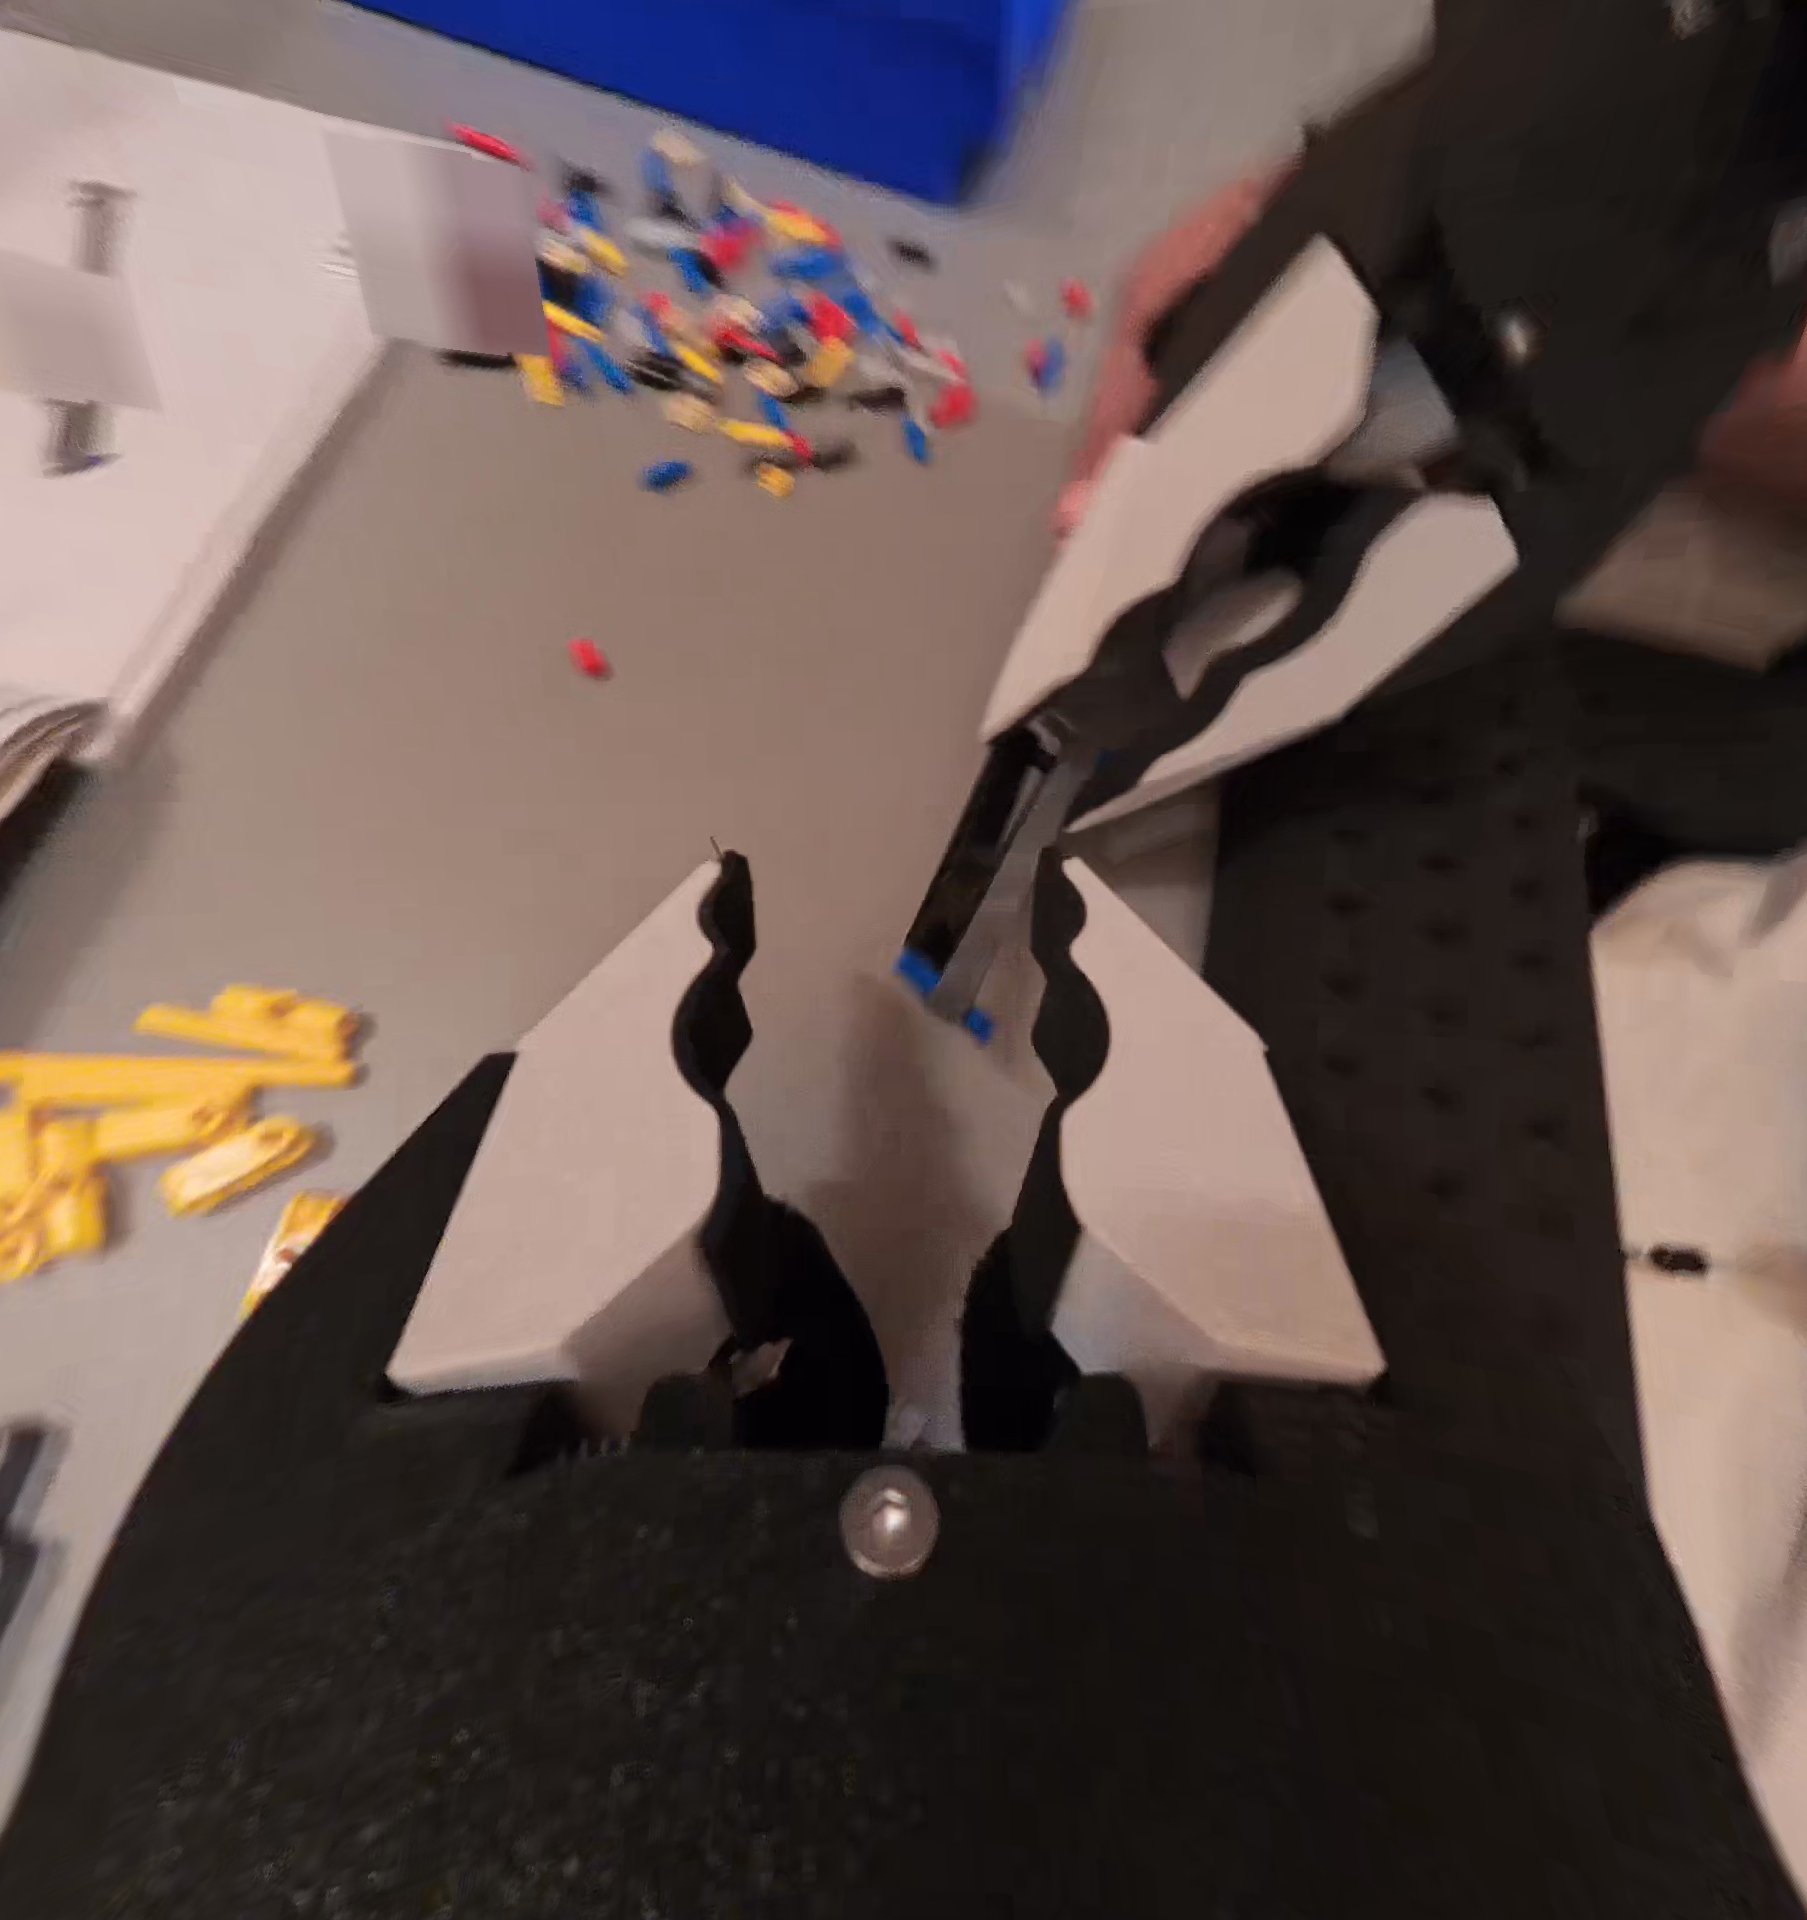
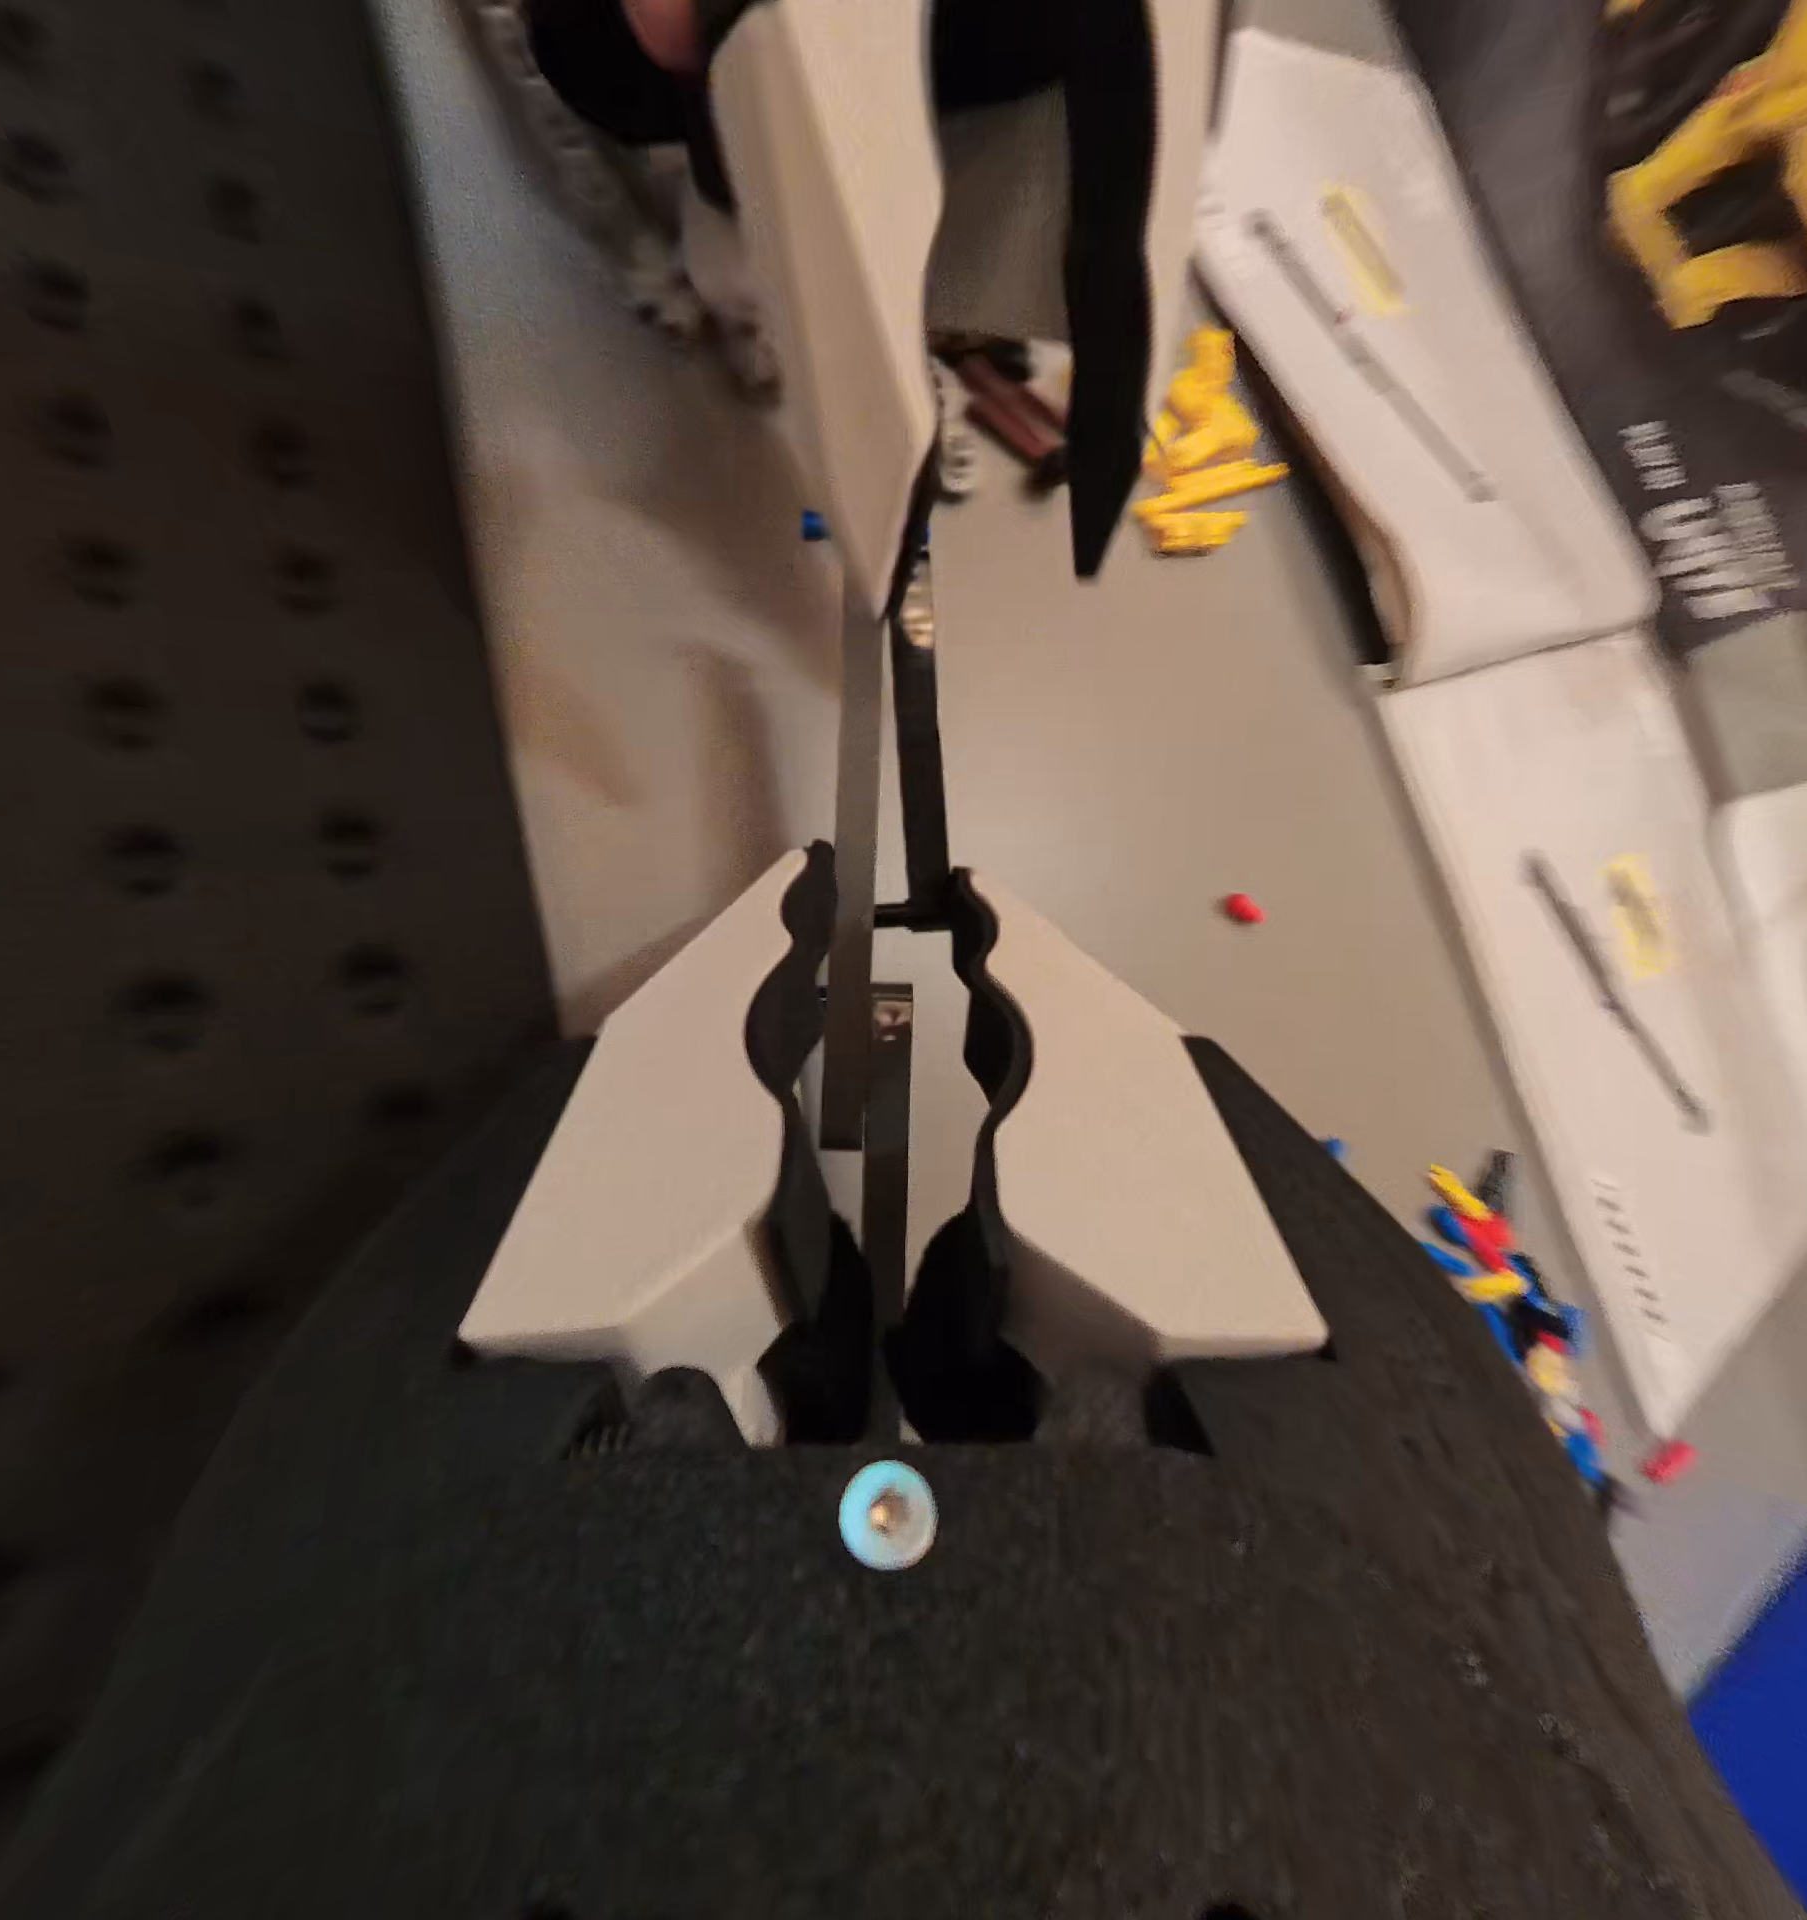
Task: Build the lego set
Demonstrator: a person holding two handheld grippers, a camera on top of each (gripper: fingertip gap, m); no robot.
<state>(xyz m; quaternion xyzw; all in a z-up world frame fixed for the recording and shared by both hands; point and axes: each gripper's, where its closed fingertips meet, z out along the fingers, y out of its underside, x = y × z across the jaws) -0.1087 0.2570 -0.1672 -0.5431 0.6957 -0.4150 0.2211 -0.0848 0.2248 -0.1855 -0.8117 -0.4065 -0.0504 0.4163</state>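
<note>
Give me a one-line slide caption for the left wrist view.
Left gripper open beside the grey-black beam assembly held by the right gripper, loose Lego pieces beyond.

The grey table (image 1: 525,644) lies bare ahead of the left gripper (image 1: 888,873), towards twelve o'clock, save one red piece (image 1: 587,658). Beyond it the heap of mixed pieces (image 1: 753,322) bars the way, with the blue bin (image 1: 774,73) behind. At nine o'clock the yellow pieces (image 1: 151,1101) crowd the edge; at ten the open booklet (image 1: 78,499) fills the side. At two o'clock the right gripper (image 1: 1065,769) stands close, its long grey and black assembly (image 1: 992,883) reaching down beside the left gripper's right finger. The black pegged mat (image 1: 1398,987) runs along three o'clock.
</note>
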